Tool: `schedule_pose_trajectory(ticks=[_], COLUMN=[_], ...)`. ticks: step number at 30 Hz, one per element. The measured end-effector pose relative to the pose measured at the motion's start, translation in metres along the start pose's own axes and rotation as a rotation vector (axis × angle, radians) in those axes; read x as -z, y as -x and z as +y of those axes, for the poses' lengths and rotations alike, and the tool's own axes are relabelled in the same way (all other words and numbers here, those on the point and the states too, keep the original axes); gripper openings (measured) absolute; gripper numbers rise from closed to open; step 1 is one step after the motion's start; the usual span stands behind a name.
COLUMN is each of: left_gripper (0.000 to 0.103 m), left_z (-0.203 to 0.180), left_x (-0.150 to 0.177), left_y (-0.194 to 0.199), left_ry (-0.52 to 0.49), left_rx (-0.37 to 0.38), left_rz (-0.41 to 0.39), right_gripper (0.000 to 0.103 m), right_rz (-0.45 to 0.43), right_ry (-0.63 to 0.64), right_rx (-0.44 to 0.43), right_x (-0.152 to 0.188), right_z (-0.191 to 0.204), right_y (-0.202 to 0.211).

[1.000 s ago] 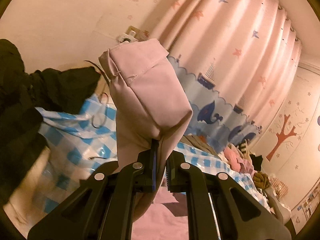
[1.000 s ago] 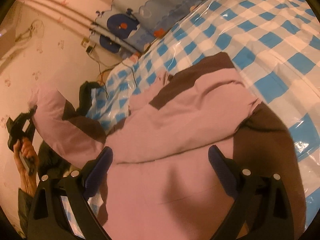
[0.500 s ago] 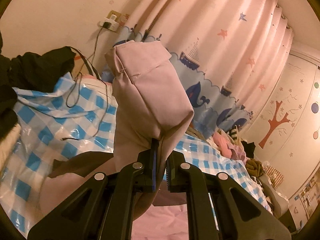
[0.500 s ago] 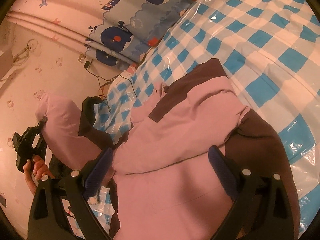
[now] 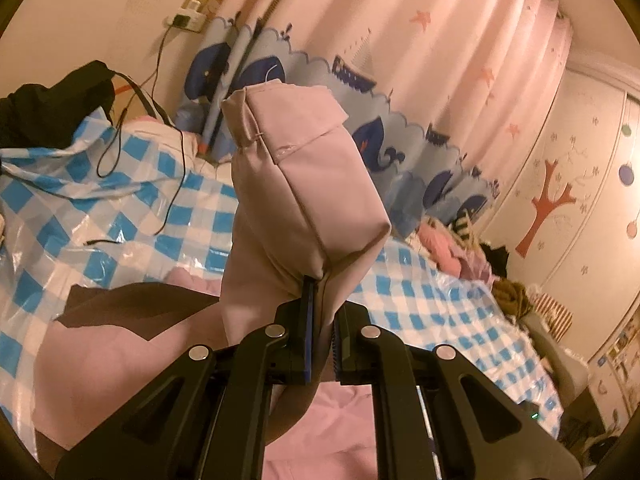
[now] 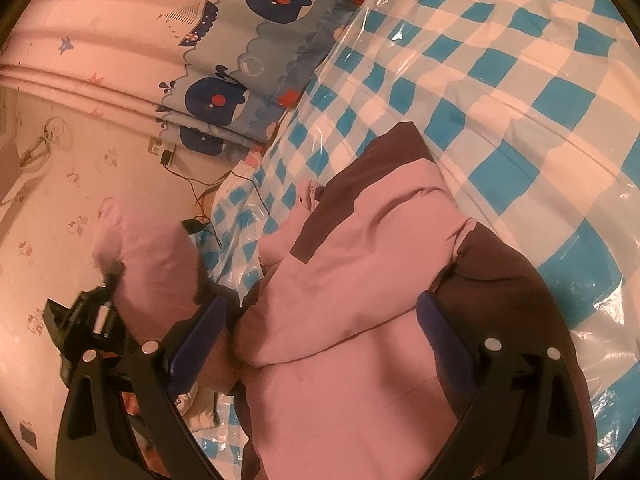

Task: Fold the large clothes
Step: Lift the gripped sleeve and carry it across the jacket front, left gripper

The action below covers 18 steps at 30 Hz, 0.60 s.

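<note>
Garment: a large pink jacket [image 6: 352, 320] with dark brown panels is spread on the bed, its body bunched into soft folds and creases
Garment colours: pale pink cloth makes up most of it; dark brown is seen along the far edge, down the right side and as a wedge across the chest
Garment place: it lies on a blue and white checked plastic sheet [image 6: 520, 80] that covers the bed, near the end by the curtain
Sleeve: one pink sleeve [image 5: 304, 184] is lifted off the bed and held up in the air, its cuff end standing above the jaws with a stitched hem and a small loose thread visible
Left gripper [image 5: 322, 320]: the jaws are clamped tight on the pink sleeve, with cloth pinched between the pads and hanging below them
Left gripper from the other side: it is seen at the left of the right wrist view [image 6: 96, 312], with the raised sleeve [image 6: 152, 264] draped over it
Right gripper [image 6: 320, 336]: the jaws are spread wide, nothing is held, and they hang just above the pink body of the jacket
Background: a pink curtain [image 5: 400, 40] with whales and stars is hung behind the bed, and a charger cable [image 5: 168, 184] is trailed over the sheet
</note>
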<state>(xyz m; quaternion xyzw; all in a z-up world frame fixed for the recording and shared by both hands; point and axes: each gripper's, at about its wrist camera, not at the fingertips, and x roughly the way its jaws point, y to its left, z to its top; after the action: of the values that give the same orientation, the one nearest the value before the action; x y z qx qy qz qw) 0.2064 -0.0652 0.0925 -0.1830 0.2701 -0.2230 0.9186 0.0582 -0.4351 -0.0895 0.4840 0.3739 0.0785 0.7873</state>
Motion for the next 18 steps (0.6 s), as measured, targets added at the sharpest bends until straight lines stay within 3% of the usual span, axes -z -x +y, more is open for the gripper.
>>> schedule_pose_trajectory(ticks=[7, 18], left_gripper=[0.006, 0.006], left_z=[-0.005, -0.006], left_x=[0.036, 0.066], left_y=[-0.035, -0.061], left_ry=[-0.027, -0.042], left_rx=[-0.030, -0.044], left_rz=[0.054, 0.100], right_gripper=[0.092, 0.092], right_rz=[0.002, 0.003], right_ry=[-0.021, -0.029], right_rx=[-0.011, -0.018], right_x=[-0.003, -0.003], right_z=[-0.003, -0.003], right_y=[-0.001, -0.001])
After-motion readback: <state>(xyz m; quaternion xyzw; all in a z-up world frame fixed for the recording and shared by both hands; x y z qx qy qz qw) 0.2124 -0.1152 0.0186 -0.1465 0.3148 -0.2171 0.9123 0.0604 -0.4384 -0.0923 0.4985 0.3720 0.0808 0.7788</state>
